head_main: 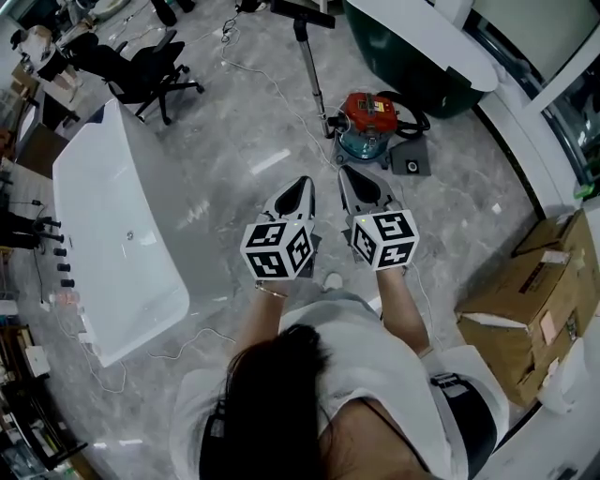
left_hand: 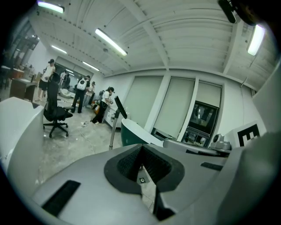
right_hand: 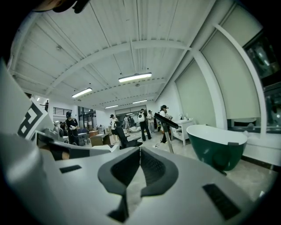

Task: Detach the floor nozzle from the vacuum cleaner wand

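Vacuum cleaner (head_main: 367, 122) sits on the floor (head_main: 234, 159) ahead, what looks like its stiff wand (head_main: 312, 75) upright beside it, topped by a black bar, likely the light rigid nozzle (head_main: 302, 11), best gripped near that joint; left tongs (head_main: 304, 181) and right tongs (head_main: 343, 172) are closed, empty.

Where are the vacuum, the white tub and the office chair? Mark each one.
vacuum (head_main: 372, 114): head view, on its red top.
white tub (head_main: 108, 234): head view, on its inner wall.
office chair (head_main: 141, 67): head view, on its black upholstery.
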A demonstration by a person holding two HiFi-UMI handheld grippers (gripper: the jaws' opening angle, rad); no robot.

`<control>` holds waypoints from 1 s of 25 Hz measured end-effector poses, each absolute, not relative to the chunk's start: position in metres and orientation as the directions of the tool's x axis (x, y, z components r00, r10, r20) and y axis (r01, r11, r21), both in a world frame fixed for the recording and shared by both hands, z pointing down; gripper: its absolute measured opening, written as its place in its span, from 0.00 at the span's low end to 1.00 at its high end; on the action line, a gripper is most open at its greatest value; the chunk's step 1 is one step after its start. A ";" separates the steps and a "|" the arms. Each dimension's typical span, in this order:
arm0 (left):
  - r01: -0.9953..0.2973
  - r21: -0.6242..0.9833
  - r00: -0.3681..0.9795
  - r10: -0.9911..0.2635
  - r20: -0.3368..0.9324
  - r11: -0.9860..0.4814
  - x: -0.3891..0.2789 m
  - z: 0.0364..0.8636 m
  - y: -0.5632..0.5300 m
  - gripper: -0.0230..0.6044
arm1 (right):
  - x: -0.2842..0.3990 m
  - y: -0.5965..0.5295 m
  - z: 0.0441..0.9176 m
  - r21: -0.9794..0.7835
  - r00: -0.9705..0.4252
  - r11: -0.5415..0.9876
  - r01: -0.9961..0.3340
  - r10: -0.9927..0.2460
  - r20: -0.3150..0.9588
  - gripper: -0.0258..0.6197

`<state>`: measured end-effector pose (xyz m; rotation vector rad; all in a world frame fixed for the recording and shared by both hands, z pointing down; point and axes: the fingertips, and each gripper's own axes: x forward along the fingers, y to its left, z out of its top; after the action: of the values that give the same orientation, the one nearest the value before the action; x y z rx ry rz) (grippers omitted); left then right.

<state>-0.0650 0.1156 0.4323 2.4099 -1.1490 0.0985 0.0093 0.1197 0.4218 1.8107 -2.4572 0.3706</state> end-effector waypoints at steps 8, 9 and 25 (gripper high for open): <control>-0.757 0.379 0.640 -0.720 0.270 -0.532 -0.036 0.438 0.097 0.04 | 0.034 0.097 0.432 -0.169 -0.326 0.293 -0.941 -0.919 0.222 0.06; -0.759 0.380 0.638 -0.722 0.268 -0.529 -0.033 0.438 0.095 0.04 | 0.037 0.094 0.433 -0.168 -0.330 0.298 -0.940 -0.917 0.222 0.06; -0.796 0.395 0.581 -0.761 0.289 -0.458 -0.030 0.447 0.088 0.04 | 0.050 0.086 0.436 -0.183 -0.363 0.327 -0.927 -0.906 0.219 0.06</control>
<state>-0.0301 0.0875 0.4474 2.3219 -1.2427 0.0956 0.0500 0.0857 0.4360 1.7276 -2.4958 0.4261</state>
